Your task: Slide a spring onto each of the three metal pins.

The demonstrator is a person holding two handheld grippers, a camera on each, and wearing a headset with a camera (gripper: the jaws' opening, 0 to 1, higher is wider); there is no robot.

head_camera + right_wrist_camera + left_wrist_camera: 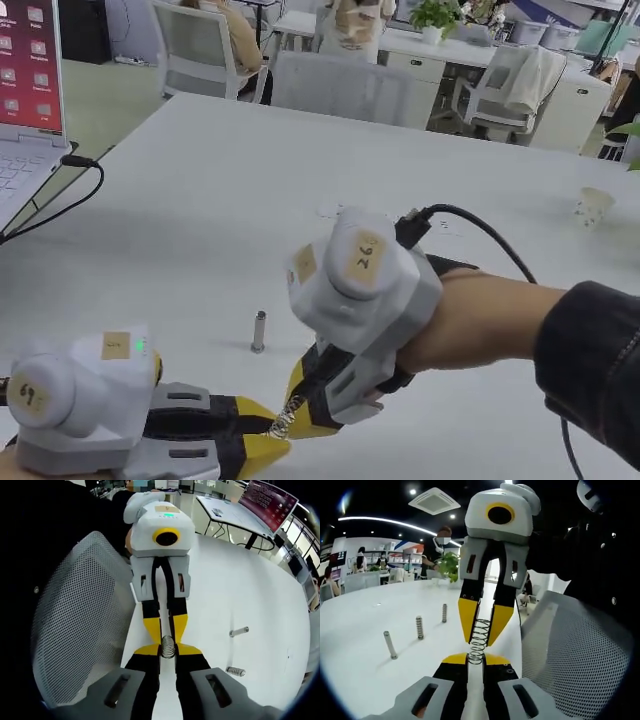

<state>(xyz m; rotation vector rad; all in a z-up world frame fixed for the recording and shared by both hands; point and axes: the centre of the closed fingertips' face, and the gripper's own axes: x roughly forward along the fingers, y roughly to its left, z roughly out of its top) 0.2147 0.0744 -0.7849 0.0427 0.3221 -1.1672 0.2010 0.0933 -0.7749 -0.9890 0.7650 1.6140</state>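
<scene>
head view: over a white table (200,180), the left gripper (266,436) and right gripper (300,408) meet tip to tip. a spring (284,420) is held between their yellow ends. a pin (259,332) stands upright just beyond them.

left gripper view: its jaws are nearly together on the spring's near end. the right gripper's jaws, entering from the top, pinch the far end. off to one side stand three pins in a row: a bare pin (390,644) nearest, a sprung pin (419,627) next, and a far pin (444,613) too small to tell if loaded.

right gripper view: its jaws are almost closed with the coil's open end between them. the left gripper's tips press on from the opposite side.

the step looks like a handover or re-grip before threading. it should go best if one gripper lets go only once the other has the spring by its side, near one end, with the bore open and the coil straight. then the spring goes upright over the bare pin, bore lined up with the tip, and is lowered gently. a squeezed or bent coil could snag or fly off.
</scene>
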